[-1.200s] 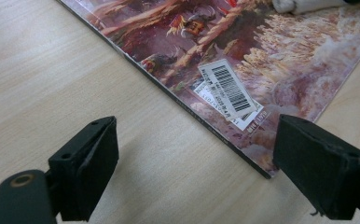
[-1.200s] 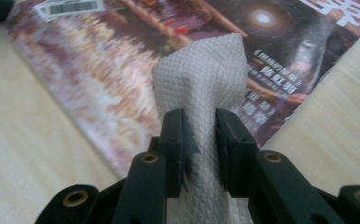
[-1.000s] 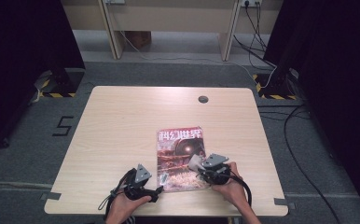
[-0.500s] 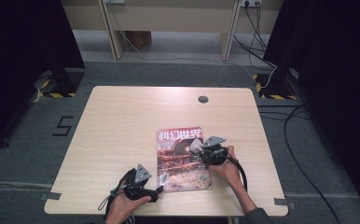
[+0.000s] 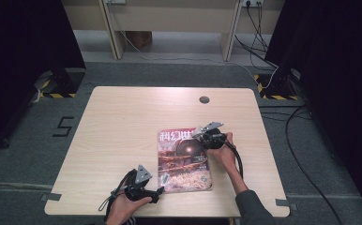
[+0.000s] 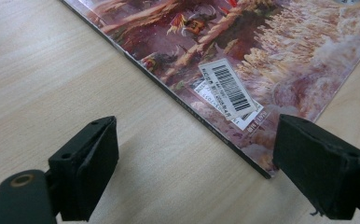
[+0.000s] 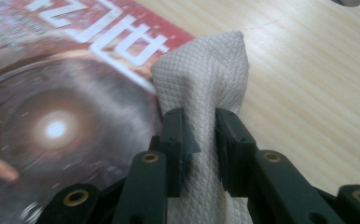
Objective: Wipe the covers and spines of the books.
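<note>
Table point(image 5: 123, 122) of pale wood carries a magazine point(image 5: 184, 159) near its front edge. Right gripper point(image 5: 206, 138), over the magazine's upper right corner, pinches a folded white cloth point(image 7: 206, 93). Left gripper point(image 5: 156, 193), jaws spread wide, rests at the magazine's lower left corner beside a barcode sticker point(image 6: 228, 87).

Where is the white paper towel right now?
The white paper towel is pinched between the jaws of the right gripper, over the magazine cover's upper right corner, near the title; in the high view that gripper sits there.
</note>
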The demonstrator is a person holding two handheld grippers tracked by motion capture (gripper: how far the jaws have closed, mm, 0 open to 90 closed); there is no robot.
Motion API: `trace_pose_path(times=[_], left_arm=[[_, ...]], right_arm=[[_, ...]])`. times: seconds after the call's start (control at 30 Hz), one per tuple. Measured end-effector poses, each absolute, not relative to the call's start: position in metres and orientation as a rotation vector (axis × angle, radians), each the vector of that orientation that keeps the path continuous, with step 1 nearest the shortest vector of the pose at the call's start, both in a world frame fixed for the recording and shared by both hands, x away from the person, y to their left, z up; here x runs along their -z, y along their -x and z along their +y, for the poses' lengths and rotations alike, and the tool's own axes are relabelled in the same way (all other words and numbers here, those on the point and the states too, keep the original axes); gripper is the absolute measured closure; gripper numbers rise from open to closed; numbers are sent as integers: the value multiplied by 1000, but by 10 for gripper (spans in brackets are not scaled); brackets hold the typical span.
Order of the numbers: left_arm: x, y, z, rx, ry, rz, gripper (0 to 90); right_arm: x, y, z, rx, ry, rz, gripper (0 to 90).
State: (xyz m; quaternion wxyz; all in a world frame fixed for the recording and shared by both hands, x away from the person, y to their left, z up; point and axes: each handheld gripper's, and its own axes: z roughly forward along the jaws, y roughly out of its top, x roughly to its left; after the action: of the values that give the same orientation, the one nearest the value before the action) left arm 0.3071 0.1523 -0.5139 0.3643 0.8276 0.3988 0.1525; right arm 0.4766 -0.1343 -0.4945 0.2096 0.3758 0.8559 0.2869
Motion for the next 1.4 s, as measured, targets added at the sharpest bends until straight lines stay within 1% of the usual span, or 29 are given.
trace_pose_path(times=[0.2,0.5,0.7,0.8,1.0,1.07,1.17,1.3,1.4], left_arm=[[514,-307,152,-396,-2131,1025,134],[514,-307,152,-396,-2129,1026,134],[514,-307,152,-394,-2129,1026,134],[514,-307,152,-393,-2129,1026,134],[514,-307,153,-385,-2130,1029,134],[514,-307,152,-391,-2129,1027,134],[514,-307,152,-393,-2130,1027,134],[514,-307,152,-387,-2132,1029,134],[514,-307,152,-389,-2130,1027,134]], right_arm=[[493,-493,-130,-755,-1092,2353,744],[494,-507,-128,-758,-1162,2317,744],[493,-516,-119,-645,-1123,2308,752],[492,-517,-118,-635,-1126,2304,753],[479,-511,-112,-756,-1099,2299,757],[481,-510,-106,-732,-1069,2322,756],[493,-511,-99,-713,-1091,2326,756],[493,-510,-91,-709,-1091,2333,756],[494,-507,-77,-732,-1018,2361,757]])
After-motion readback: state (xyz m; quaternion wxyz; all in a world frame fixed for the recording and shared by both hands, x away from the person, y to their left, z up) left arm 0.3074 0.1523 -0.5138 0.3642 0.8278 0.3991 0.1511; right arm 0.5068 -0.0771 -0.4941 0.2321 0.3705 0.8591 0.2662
